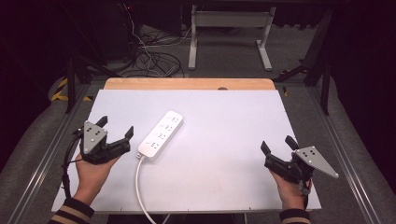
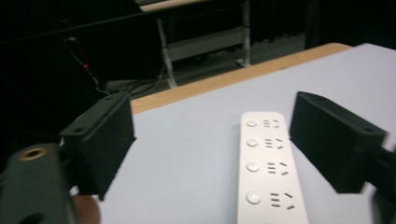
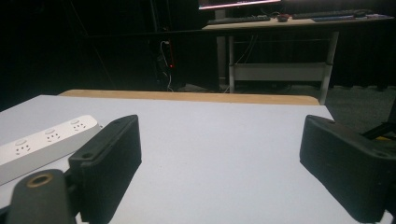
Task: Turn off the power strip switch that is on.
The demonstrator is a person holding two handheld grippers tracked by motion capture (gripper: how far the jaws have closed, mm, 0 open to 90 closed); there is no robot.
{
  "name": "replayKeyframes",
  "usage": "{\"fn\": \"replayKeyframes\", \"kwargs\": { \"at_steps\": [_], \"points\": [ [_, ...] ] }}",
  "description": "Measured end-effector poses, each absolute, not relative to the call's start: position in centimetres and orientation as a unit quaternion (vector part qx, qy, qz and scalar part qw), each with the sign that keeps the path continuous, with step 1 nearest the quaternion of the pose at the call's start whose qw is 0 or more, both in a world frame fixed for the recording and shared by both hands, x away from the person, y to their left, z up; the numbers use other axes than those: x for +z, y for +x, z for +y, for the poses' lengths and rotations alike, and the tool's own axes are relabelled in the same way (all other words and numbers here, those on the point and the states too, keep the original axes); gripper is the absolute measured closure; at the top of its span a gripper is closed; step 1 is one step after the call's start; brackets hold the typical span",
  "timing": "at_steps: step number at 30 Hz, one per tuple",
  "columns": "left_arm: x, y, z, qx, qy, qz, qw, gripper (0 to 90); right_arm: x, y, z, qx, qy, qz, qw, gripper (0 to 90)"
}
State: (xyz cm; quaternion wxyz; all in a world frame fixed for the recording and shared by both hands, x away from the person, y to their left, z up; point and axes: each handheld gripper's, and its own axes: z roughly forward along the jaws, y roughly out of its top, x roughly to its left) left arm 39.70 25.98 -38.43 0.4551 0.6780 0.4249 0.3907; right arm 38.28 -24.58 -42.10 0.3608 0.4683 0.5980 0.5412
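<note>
1. I see a white power strip (image 1: pixel 160 136) lying flat on the pale table top, left of centre, set diagonally with its far end angled to the right
2. Four socket groups with round buttons run along its top face
3. Its white cable (image 1: pixel 140 186) leaves the near end and runs off the table's near edge

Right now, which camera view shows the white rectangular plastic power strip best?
The high view: there the white rectangular plastic power strip lies whole on the grey table, cable included. The left gripper view shows it closer, with four socket groups and buttons sharp, but its near end is cut off. The right gripper view catches part of it at the left edge.
</note>
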Motion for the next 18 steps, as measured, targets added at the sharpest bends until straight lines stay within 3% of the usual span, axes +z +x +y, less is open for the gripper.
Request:
{"fn": "replayKeyframes", "kwargs": {
  "at_steps": [9, 10, 18],
  "points": [
    [-39.1, 41.9, 25.9, 0.339, 0.7, 0.432, 0.457, 86.4, -42.1, 38.2, -24.7, 0.542, 0.469, 0.6, 0.356, 13.4],
    [-39.2, 42.2, 25.8, 0.339, 0.705, 0.431, 0.449, 89.7, -42.1, 38.2, -24.7, 0.543, 0.47, 0.599, 0.354, 13.4],
    [-39.7, 44.4, 25.1, 0.309, 0.731, 0.449, 0.41, 90.0, -42.2, 38.0, -24.9, 0.542, 0.471, 0.599, 0.355, 13.6]
  ]
}}
